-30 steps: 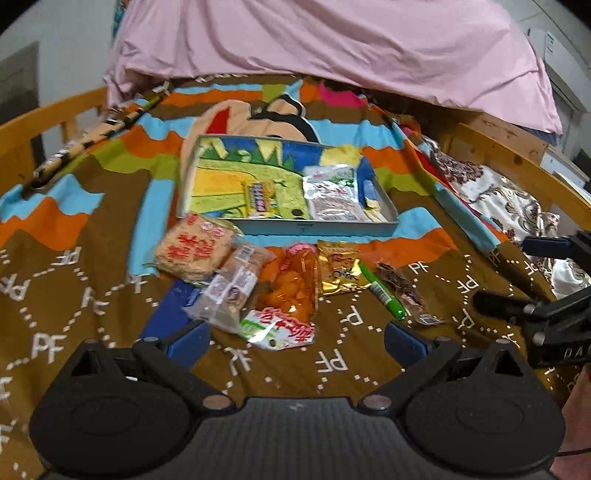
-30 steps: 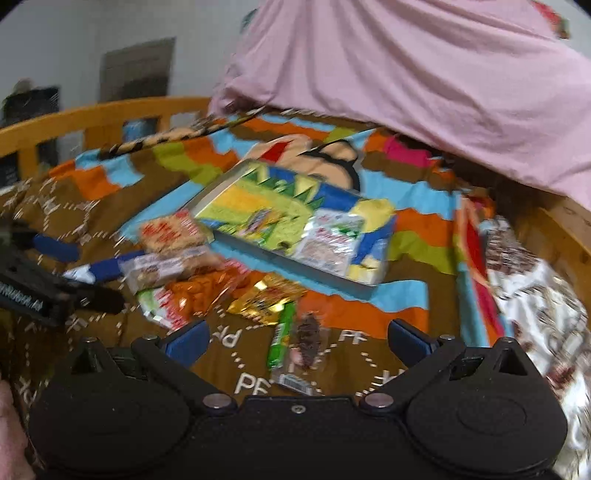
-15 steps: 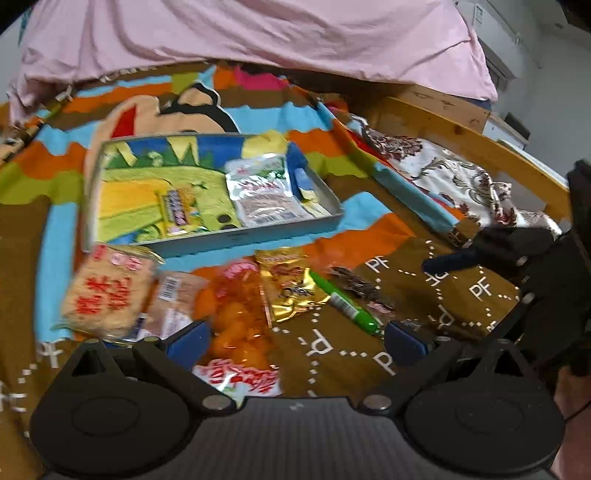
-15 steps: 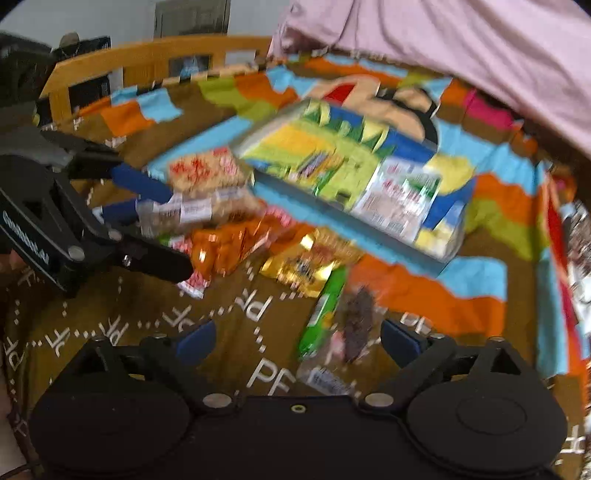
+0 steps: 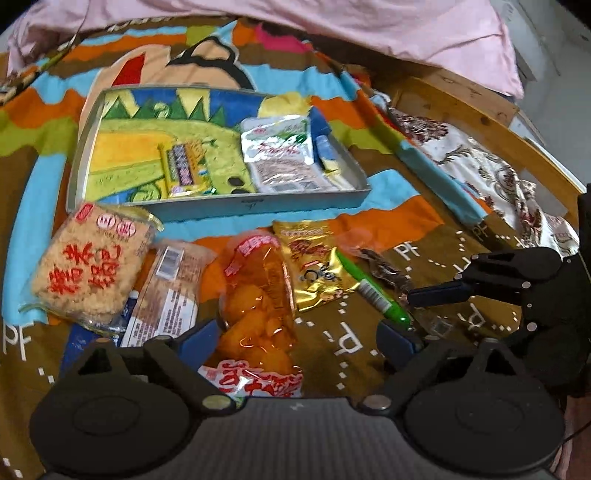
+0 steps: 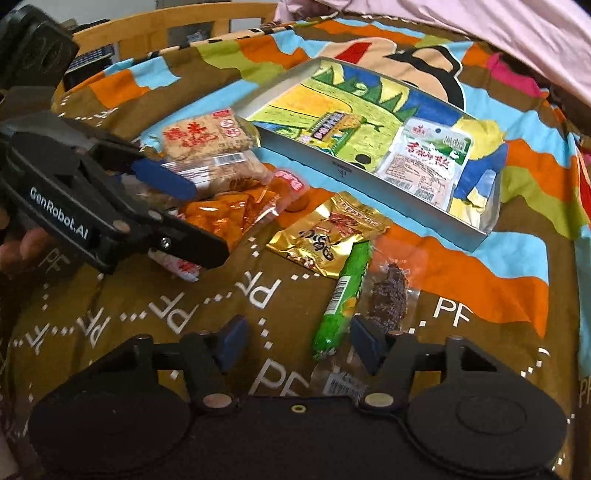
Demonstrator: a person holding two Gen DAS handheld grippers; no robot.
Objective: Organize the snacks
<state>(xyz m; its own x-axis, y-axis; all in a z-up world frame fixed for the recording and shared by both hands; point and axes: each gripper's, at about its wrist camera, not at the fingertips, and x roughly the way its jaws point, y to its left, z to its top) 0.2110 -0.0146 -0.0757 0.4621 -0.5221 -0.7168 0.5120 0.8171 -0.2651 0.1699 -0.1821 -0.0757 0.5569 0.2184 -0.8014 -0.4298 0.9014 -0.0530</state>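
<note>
A grey tray (image 5: pixel 258 203) (image 6: pixel 343 166) on the patterned blanket holds a white-green packet (image 5: pixel 280 151) and a small candy pack (image 5: pixel 184 166). In front of it lie a rice cracker pack (image 5: pixel 88 266), a clear-wrapped cake (image 5: pixel 170 291), an orange snack bag (image 5: pixel 255 314), a gold packet (image 5: pixel 317 269), a green sausage stick (image 6: pixel 340 295) and a dark snack strip (image 6: pixel 388 295). My left gripper (image 5: pixel 297 338) (image 6: pixel 207 221) hangs over the orange bag, jaws wide and closing, pads not pressing it. My right gripper (image 6: pixel 299 341) is closing around the green stick's near end without gripping.
A pink quilt (image 5: pixel 369 26) is heaped behind the tray. A wooden bed rail (image 5: pixel 480 110) and a floral cloth (image 5: pixel 480 170) run along the right. A wooden headboard (image 6: pixel 166 26) stands at the far left in the right wrist view.
Both grippers have come down and forward toward the snack row. The right jaws have narrowed a lot, the left only slightly. The snacks and tray lie as before.
</note>
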